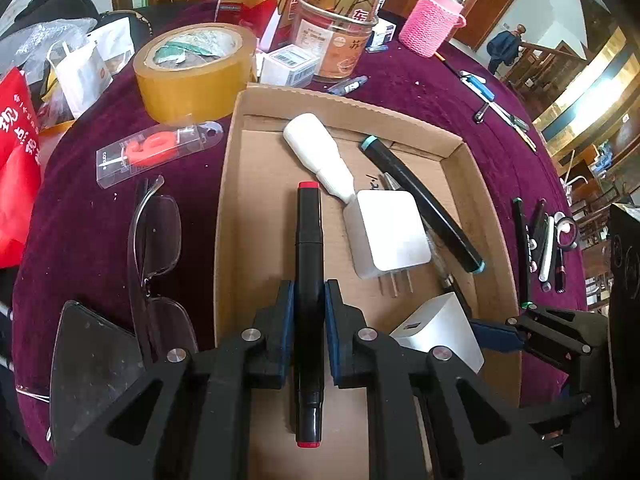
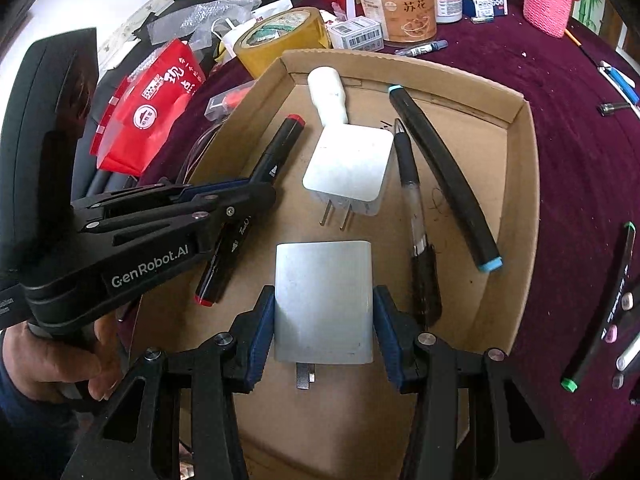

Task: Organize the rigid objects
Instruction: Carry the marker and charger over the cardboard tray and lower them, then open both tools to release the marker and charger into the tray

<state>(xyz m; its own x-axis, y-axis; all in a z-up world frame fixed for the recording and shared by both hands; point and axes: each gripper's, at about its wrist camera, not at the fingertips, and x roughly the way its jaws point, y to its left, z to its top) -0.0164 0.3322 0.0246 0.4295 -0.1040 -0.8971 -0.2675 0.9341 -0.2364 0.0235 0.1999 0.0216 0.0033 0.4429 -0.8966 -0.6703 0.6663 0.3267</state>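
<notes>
My left gripper (image 1: 309,300) is shut on a black marker with red ends (image 1: 308,240) and holds it over the left side of the cardboard tray (image 1: 228,184). My right gripper (image 2: 323,320) is shut on a white charger block (image 2: 323,300) low over the tray (image 2: 524,168); that block also shows in the left wrist view (image 1: 444,328). In the tray lie a white plug adapter (image 2: 350,168), a white handle-shaped piece (image 2: 328,94), a black marker with blue ends (image 2: 444,176) and a clear-barrelled pen (image 2: 414,200). The left gripper with its marker (image 2: 256,200) shows in the right wrist view.
On the purple cloth (image 1: 440,92) stand a tape roll (image 1: 196,72), a clear jar (image 1: 340,36), a pink knitted cup (image 1: 434,24) and small boxes behind the tray. Glasses (image 1: 154,240) and a packaged red item (image 1: 156,150) lie to the left. Several pens (image 1: 540,244) lie to the right.
</notes>
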